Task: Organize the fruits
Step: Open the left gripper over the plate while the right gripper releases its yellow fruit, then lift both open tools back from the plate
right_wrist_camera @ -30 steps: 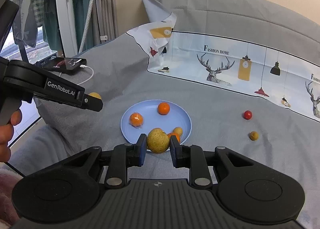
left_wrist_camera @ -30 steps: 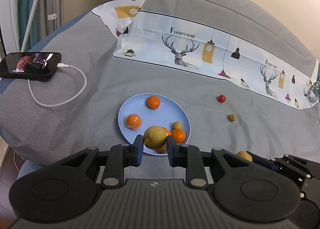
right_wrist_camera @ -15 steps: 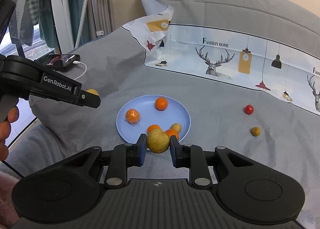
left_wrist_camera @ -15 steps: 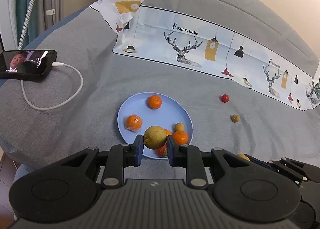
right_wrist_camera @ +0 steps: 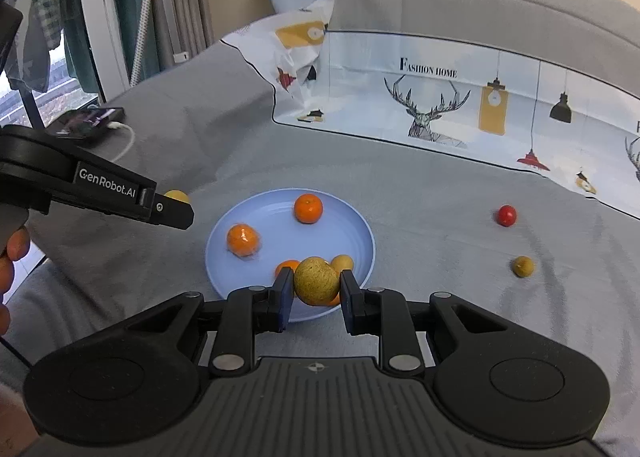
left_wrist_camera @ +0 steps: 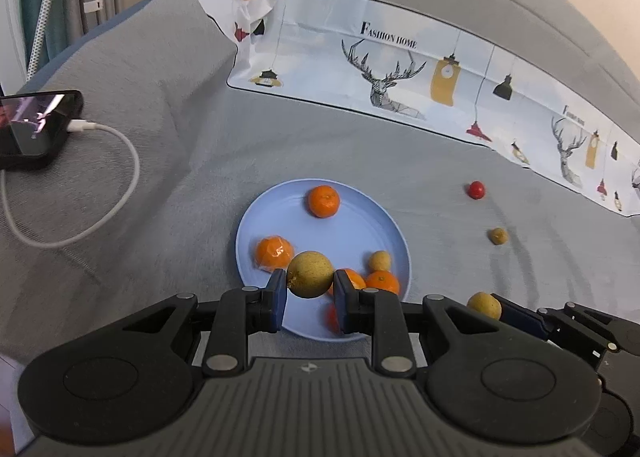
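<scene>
Two grippers are observed, each clenched on one round yellow-green fruit. The left gripper (left_wrist_camera: 310, 289) is closed on a speckled, dull-skinned fruit (left_wrist_camera: 310, 274), held between its blue pads above the near rim of the blue plate (left_wrist_camera: 352, 229). The right gripper (right_wrist_camera: 315, 293) grasps a second fruit of the same kind (right_wrist_camera: 316, 281), rough and mottled yellow-brown, likewise held over the plate's (right_wrist_camera: 340, 229) near edge.

Beyond the left gripper, on the plate, three bare oranges are counted with certainty: one at the far side (left_wrist_camera: 323, 201) and two just right of the held fruit (left_wrist_camera: 382, 282). A fourth orange, wrapped in clear film (left_wrist_camera: 273, 253), lies left of that fruit. One small yellowish fruit (left_wrist_camera: 379, 260) rests beside the right-hand oranges. A reddish item below the gripper's right finger is partly hidden and cannot be identified.

On the grey bedcover (left_wrist_camera: 160, 161), well right of the plate, one small red fruit (left_wrist_camera: 475, 190) and one small brownish fruit (left_wrist_camera: 498, 236) lie apart. One phone (left_wrist_camera: 38, 127) with a white cable (left_wrist_camera: 116, 185) is noted far left.
</scene>
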Available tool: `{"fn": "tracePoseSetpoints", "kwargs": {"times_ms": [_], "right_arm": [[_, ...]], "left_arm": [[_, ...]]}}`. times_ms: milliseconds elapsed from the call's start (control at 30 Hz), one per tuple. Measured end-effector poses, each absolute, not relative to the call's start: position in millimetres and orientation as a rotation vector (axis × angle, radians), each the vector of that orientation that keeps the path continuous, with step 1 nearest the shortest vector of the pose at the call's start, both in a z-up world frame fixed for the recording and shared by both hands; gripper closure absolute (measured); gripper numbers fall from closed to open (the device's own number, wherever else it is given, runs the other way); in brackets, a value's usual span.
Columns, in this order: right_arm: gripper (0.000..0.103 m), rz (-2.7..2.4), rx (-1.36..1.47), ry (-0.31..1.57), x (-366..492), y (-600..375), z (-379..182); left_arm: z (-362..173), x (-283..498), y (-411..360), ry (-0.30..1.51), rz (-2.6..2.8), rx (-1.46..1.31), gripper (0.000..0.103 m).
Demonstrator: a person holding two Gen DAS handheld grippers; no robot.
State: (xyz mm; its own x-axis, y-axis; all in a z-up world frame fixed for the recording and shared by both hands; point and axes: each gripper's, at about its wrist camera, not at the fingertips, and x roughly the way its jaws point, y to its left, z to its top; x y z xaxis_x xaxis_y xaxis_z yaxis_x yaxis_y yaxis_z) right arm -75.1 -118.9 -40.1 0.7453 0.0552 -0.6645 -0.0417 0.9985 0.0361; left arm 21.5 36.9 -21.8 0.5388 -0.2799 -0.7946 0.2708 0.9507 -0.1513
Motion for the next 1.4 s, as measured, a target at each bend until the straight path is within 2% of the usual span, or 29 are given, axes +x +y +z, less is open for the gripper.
{"fn": "tracePoseSetpoints", "kwargs": {"times_ms": [600,633,667,700,767,833,933,1033,1133,1400], "right_arm": [[0.077,0.077,0.031,0.843,10,-129,-105],[0.077,0.084,0.031,0.845,13,-128,-106],[0.077,0.092,0.03,0.846,15,-127,-106],[0.075,0.1,0.025,0.842,18,-126,-106],[0.057,0.105,0.009,0.832,19,-123,-103],[0.036,0.091,-0.001,0.823,19,-123,-99],[0.023,0.07,0.016,0.836,12,-126,-92],[0.014,0.051,0.03,0.853,0,-126,-86],[0.007,0.035,0.034,0.858,-16,-124,-77],[0.003,0.024,0.012,0.801,-64,-114,-42]], "left_arm": [[-86,93,10,1.042,-0.292,0.079,0.075],[-86,95,10,1.044,-0.294,0.077,0.073],[-86,97,10,1.045,-0.304,0.076,0.051],[-85,98,10,1.042,-0.311,0.074,0.021],[-77,93,13,0.987,-0.304,0.055,0.002],[-69,87,13,0.943,-0.312,0.073,0.0],[-62,79,12,0.946,-0.32,0.1,0.0],[-54,66,15,0.965,-0.319,0.085,0.0],[-44,51,22,0.978,-0.3,0.063,0.0],[-22,0,46,0.988,-0.261,-0.014,0.0]]}}
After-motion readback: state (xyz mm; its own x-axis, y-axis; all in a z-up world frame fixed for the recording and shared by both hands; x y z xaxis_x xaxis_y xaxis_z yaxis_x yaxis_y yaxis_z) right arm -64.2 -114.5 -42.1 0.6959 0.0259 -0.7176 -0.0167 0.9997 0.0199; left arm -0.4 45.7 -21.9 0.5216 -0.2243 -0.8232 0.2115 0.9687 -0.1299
